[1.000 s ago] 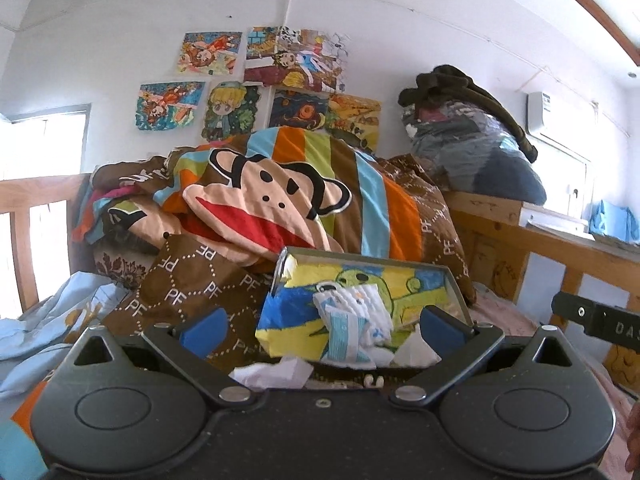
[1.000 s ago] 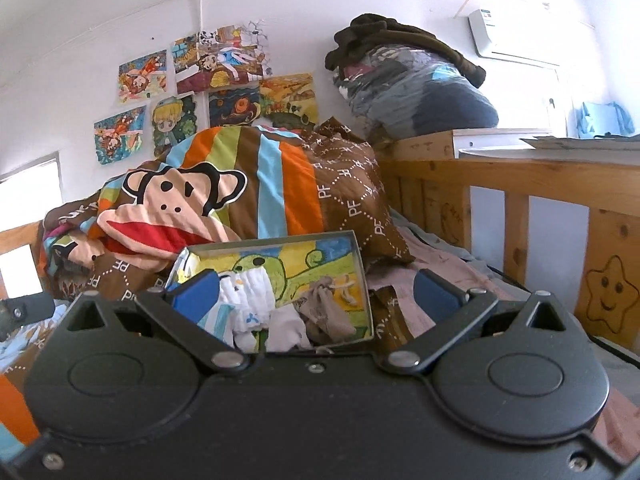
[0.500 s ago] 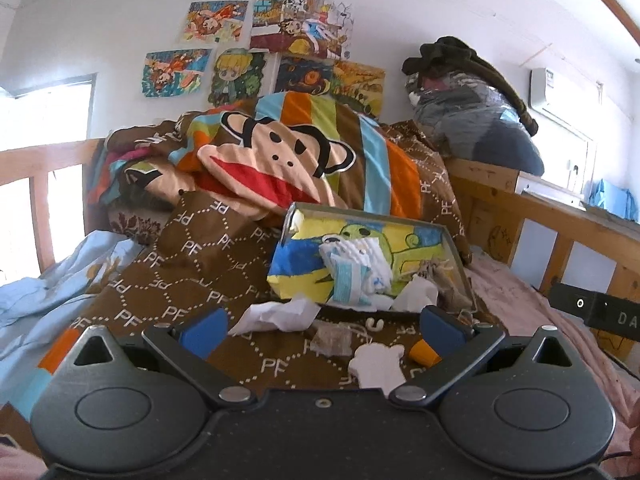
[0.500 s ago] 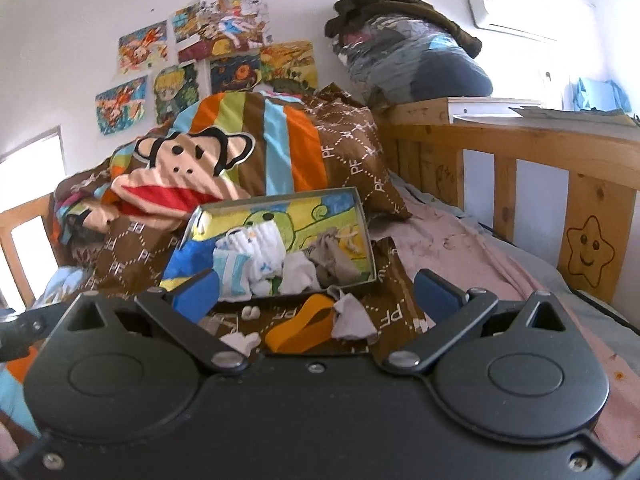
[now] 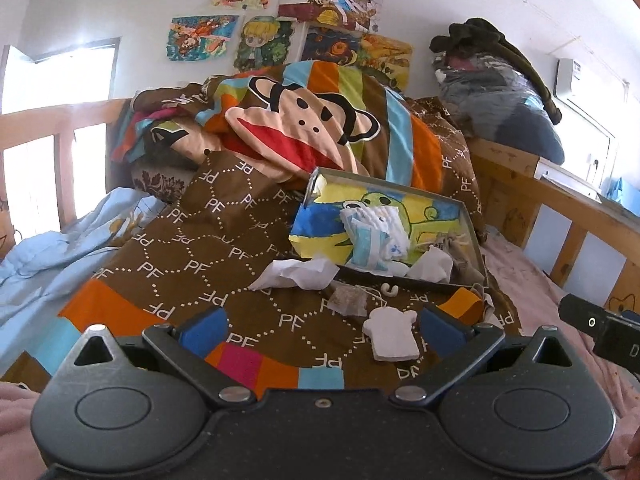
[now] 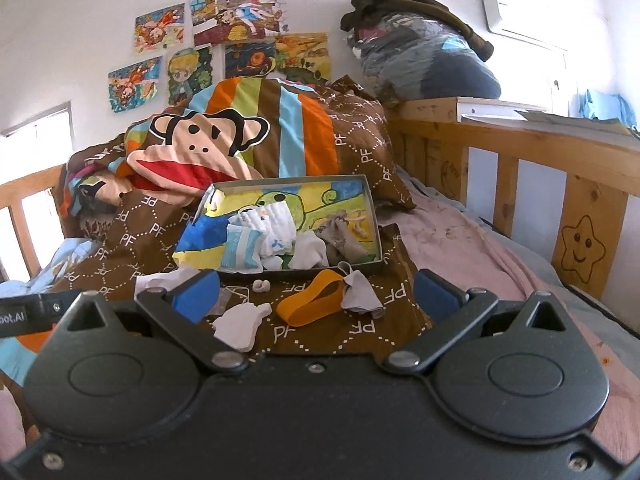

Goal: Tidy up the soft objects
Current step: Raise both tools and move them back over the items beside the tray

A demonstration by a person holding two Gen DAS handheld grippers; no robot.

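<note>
A shallow box (image 5: 478,236) (image 6: 372,208) with a cartoon-printed lining rests on the brown quilt (image 5: 208,248), holding folded white and blue cloths (image 5: 374,232) (image 6: 264,232) and a beige rag (image 6: 340,236). In front of it lie a crumpled white tissue (image 5: 296,274), a white shirt-shaped piece (image 5: 392,332) (image 6: 240,324), an orange band (image 6: 310,304) (image 5: 460,304) and a grey cloth (image 6: 360,294). My left gripper (image 5: 320,330) hovers open above the quilt, with the shirt-shaped piece near its right finger. My right gripper (image 6: 316,292) is open above the orange band. Neither holds anything.
A heaped monkey-print duvet (image 5: 304,128) rises behind the box. A wooden bed rail (image 6: 520,168) runs along the right, with a bagged bundle (image 6: 420,60) on top. Light blue bedding (image 5: 48,248) lies left, a pink sheet (image 6: 460,240) right.
Both views have tilted down and pulled back, so the loose items in front of the box now show between the fingers. Both grippers stay open.
</note>
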